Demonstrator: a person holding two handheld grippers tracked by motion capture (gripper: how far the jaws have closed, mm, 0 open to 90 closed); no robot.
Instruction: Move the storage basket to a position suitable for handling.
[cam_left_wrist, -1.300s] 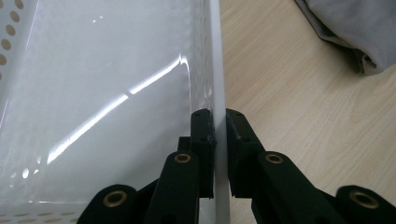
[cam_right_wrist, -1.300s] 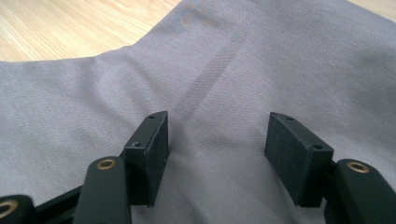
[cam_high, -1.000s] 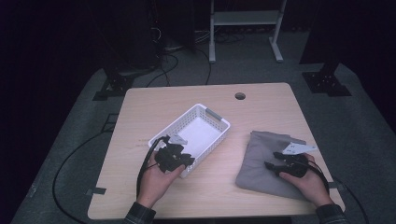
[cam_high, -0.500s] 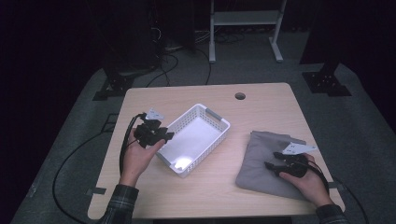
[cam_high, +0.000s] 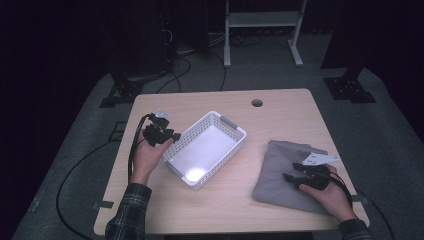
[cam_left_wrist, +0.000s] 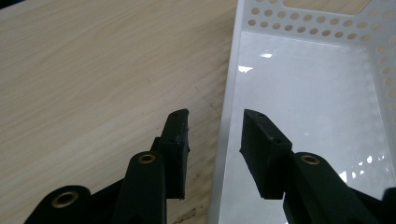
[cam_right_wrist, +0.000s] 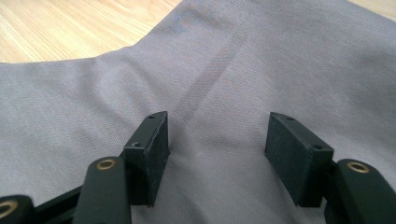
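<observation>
A white perforated basket (cam_high: 231, 126) sits slantwise at the table's middle, with nothing in it. My left gripper (cam_high: 167, 136) is at its left long wall. In the left gripper view the jaws (cam_left_wrist: 215, 116) have just been opening. They stand astride the basket (cam_left_wrist: 303, 102) wall, a gap showing on each side, and the pads do not press it. A grey cloth (cam_high: 277, 165) lies flat at the right. Low over the cloth (cam_right_wrist: 261, 60) my right gripper (cam_high: 292, 172) stands open (cam_right_wrist: 219, 121), with only fabric under the gap.
The wooden table (cam_high: 200, 102) has a small round hole (cam_high: 257, 103) near its far edge. Black cables trail off its left side to the floor. A white frame (cam_high: 260, 20) and dark stands are beyond the table.
My left hand has moved from the basket's near corner leftward and away along its left wall, and its jaws now stand wider. The basket, the cloth and my right hand have kept still.
</observation>
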